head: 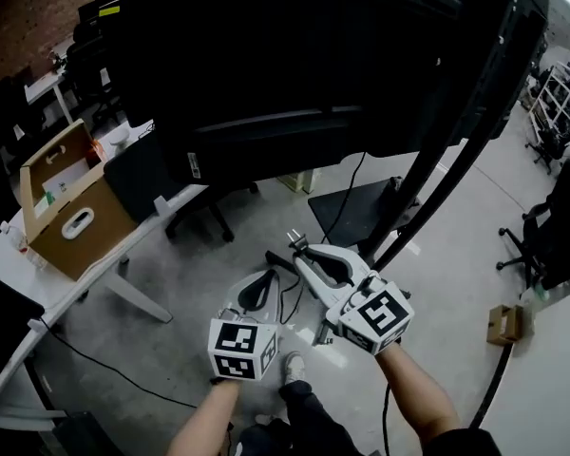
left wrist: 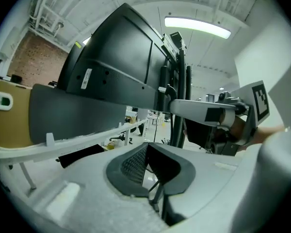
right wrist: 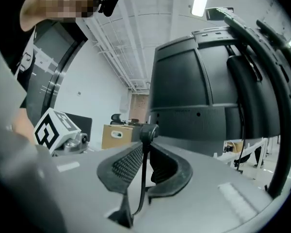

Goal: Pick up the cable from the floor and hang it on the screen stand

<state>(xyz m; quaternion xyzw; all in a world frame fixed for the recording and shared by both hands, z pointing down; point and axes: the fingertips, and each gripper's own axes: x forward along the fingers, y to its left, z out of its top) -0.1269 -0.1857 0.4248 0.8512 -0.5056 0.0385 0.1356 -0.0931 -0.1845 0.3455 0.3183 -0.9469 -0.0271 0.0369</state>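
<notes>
Lifting step, I judge; the right claw (right wrist: 144,147) is clamped on the cable (right wrist: 142,178) just below its plug (right wrist: 148,131); the left claw (left wrist: 146,152) pinches it too, near the screen (head: 294,55); next, drape it over the screen stand (head: 437,169) at the far right.

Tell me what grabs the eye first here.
The big black screen on its stand fills the top of the head view. Below it, at centre, the right tool clamps a thin black cable, its plug poking past the tips, beside the left tool. An open cardboard box sits at left.
</notes>
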